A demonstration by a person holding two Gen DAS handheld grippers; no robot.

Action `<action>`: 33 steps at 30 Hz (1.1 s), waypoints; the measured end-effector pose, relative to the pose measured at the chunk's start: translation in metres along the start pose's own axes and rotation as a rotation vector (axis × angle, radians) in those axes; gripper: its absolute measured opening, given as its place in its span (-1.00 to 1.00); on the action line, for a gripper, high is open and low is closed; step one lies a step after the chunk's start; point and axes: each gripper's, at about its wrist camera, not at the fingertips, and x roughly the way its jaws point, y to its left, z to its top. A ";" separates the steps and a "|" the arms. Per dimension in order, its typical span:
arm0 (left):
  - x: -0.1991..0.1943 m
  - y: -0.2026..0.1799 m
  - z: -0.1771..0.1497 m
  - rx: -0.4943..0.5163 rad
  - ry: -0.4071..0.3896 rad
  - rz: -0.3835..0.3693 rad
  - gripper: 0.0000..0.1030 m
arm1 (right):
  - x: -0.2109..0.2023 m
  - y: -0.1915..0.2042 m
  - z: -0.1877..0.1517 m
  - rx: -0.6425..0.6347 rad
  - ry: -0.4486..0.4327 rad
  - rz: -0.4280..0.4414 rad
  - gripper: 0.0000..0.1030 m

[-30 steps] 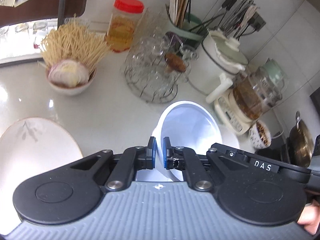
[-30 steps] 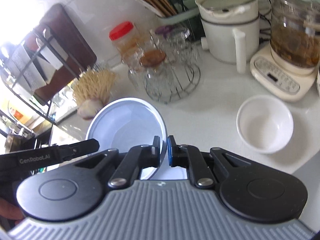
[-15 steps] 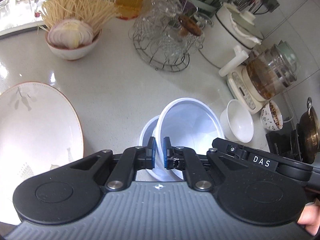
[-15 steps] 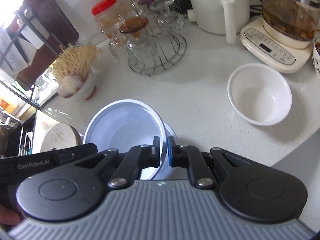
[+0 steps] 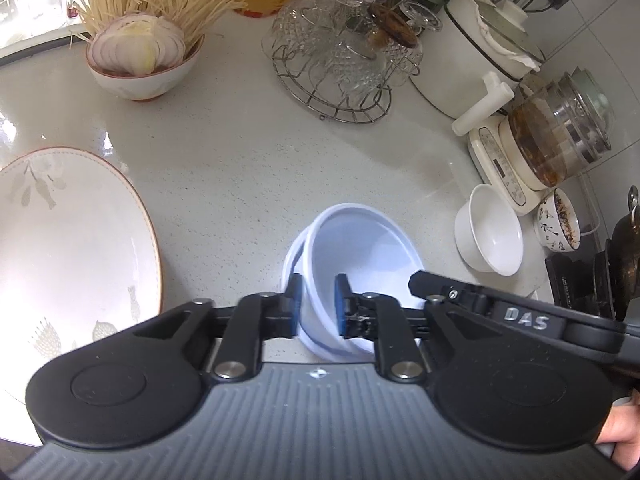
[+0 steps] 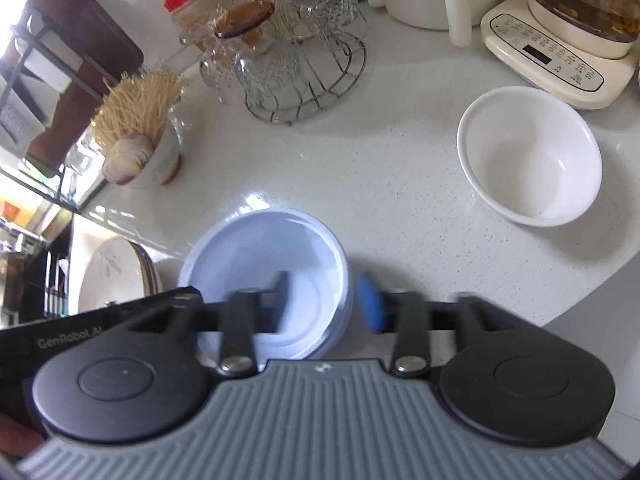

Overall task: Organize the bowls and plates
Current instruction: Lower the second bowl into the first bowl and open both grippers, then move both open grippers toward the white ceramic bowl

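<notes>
A pale blue bowl (image 5: 360, 248) sits nested in a second pale blue bowl on the white counter. It also shows in the right wrist view (image 6: 264, 264). My left gripper (image 5: 318, 306) is open, with its fingers either side of the bowl's near rim. My right gripper (image 6: 326, 300) is open too, astride the opposite rim, one finger inside the bowl. A white bowl (image 5: 490, 236) stands to the right, also in the right wrist view (image 6: 532, 156). A large white plate with a brown rim (image 5: 72, 248) lies to the left.
A bowl of onion and dry noodles (image 5: 144, 60), a wire rack of glass cups (image 5: 340, 60), a white pot (image 5: 476, 52) and a glass kettle on its base (image 5: 556, 140) line the back. A patterned cup (image 5: 558, 220) and dark pot (image 5: 624, 252) stand far right.
Both grippers lowered the upper blue bowl into the lower one, then opened and let go of its rim. The bowl now rests nested.
</notes>
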 end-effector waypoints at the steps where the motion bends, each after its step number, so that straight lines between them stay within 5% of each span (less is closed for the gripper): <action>1: -0.002 0.000 0.000 0.004 -0.008 0.000 -0.55 | -0.001 0.001 0.000 -0.003 -0.007 0.002 0.01; 17: -0.053 -0.021 0.014 0.140 -0.149 -0.015 -0.55 | -0.061 0.023 0.015 -0.037 -0.225 0.016 0.01; 33: -0.101 -0.052 0.004 0.295 -0.267 -0.059 -0.55 | -0.126 0.036 -0.011 -0.073 -0.431 -0.045 0.01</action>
